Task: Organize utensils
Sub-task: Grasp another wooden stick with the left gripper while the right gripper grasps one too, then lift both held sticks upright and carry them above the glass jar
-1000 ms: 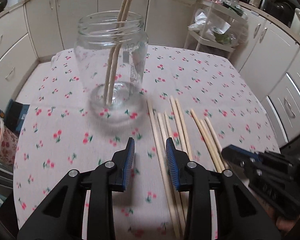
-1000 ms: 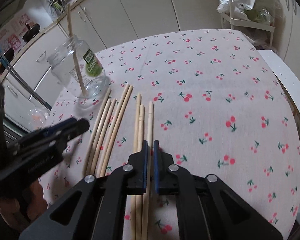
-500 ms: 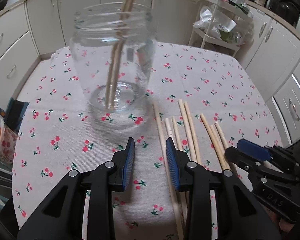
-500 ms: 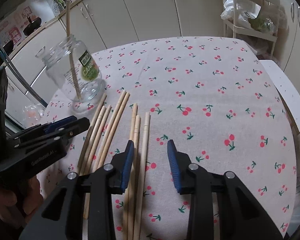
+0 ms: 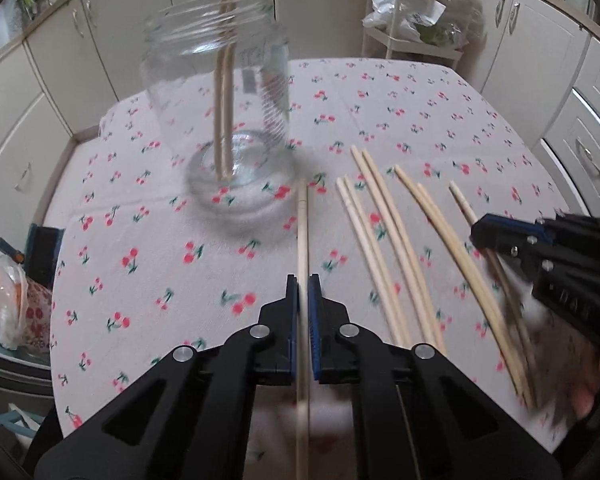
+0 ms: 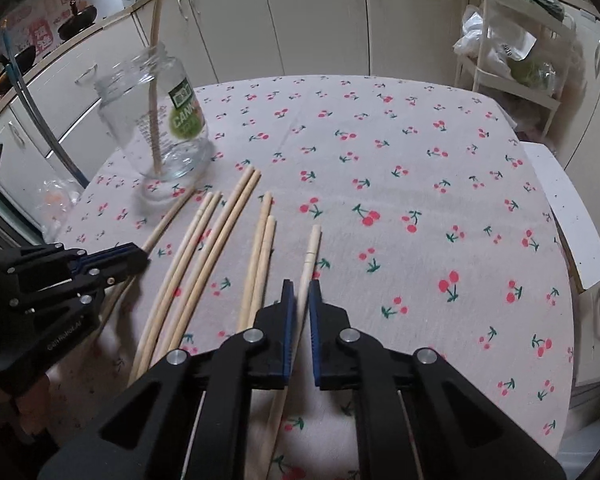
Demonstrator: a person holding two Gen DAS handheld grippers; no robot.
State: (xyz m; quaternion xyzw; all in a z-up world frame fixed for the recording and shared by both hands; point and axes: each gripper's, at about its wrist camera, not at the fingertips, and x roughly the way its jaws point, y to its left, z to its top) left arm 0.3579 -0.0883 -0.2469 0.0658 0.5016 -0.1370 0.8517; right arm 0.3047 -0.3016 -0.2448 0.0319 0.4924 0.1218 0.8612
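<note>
Left wrist: chopstick [image 5: 302,232] lengthwise toward jar [image 5: 224,112]

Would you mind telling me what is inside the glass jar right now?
Two wooden chopsticks stand inside the glass jar, leaning against its rim with their tops poking above the mouth. Nothing else shows through the clear glass, though the green label hides a patch of the interior in the right wrist view.

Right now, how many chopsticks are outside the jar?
8 chopsticks: one in the left fingers, one in the right fingers, six loose on the tablecloth between. None seems hidden.
</note>
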